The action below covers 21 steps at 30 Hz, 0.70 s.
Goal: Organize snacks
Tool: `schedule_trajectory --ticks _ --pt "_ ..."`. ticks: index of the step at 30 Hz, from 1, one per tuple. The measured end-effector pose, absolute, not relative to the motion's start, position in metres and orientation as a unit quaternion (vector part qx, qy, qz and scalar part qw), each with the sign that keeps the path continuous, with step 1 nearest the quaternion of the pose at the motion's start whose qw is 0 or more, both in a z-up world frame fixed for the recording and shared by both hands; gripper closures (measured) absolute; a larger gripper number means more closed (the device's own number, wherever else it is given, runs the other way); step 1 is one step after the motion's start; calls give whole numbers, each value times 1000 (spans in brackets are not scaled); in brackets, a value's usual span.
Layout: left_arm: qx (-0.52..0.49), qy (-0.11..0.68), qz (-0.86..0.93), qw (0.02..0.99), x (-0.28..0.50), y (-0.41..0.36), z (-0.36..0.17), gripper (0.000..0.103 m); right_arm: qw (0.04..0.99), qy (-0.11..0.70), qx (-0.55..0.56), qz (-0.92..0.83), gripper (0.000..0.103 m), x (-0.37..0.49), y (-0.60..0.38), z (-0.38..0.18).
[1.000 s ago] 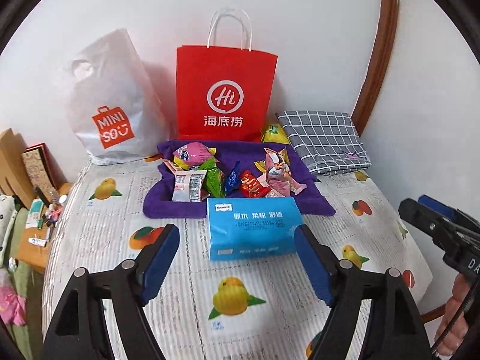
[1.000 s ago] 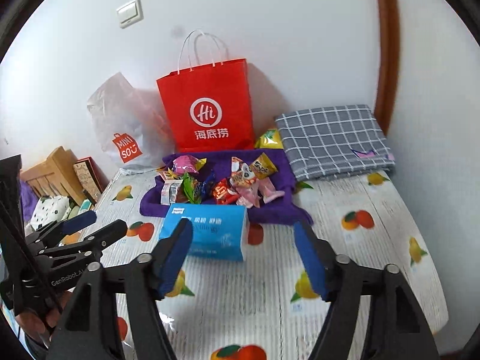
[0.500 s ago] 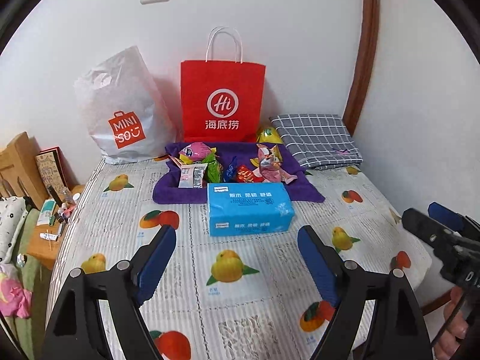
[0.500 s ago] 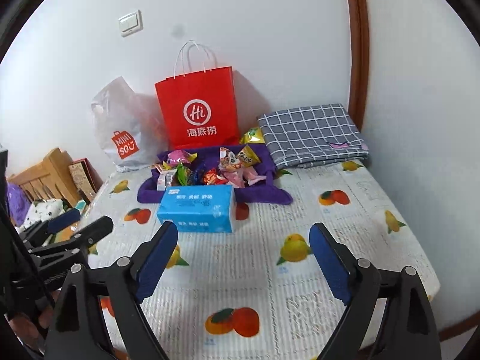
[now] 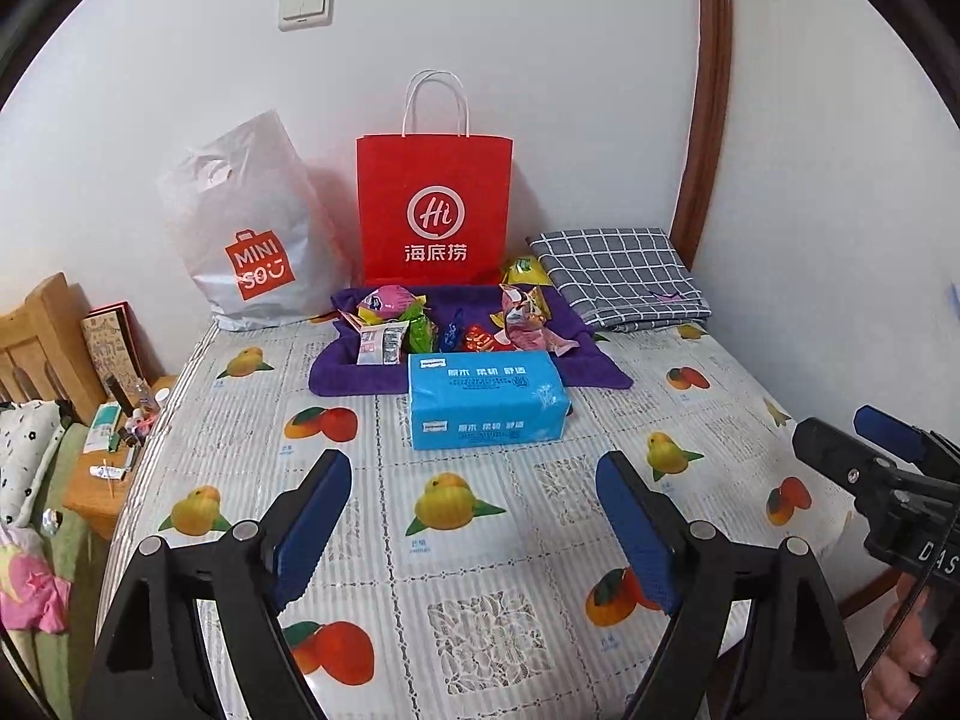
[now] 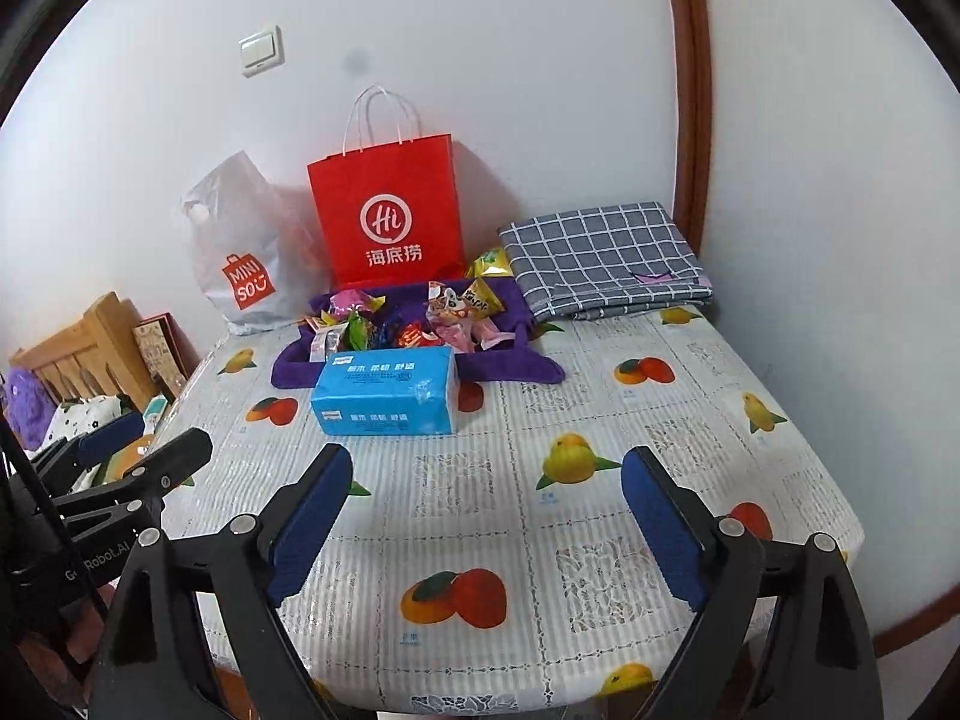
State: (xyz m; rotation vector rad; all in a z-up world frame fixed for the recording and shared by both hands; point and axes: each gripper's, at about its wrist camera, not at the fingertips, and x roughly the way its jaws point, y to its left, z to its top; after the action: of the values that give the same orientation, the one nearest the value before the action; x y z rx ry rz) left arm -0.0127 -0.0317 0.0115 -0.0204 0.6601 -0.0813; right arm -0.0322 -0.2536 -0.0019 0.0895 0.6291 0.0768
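Snacks [image 5: 447, 324] heaped on purple cloth [image 5: 360, 375] behind tissue pack [image 5: 486, 399]; left tool [image 5: 474, 516] and right tool [image 6: 486, 516] gape empty, stage undecidable.

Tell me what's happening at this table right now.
A person holds two tongs over a fruit-print tablecloth, both open and empty: left tongs, right tongs. Nothing is being handled. Wrapped snacks lie piled on a purple towel, behind a blue tissue pack and in front of a red paper bag.
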Motion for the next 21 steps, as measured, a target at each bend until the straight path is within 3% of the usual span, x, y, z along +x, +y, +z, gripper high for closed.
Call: schedule_trajectory --ticks 21 --pt "-9 326 -39 944 -20 -38 11 20 948 313 48 27 6 -40 -261 -7"
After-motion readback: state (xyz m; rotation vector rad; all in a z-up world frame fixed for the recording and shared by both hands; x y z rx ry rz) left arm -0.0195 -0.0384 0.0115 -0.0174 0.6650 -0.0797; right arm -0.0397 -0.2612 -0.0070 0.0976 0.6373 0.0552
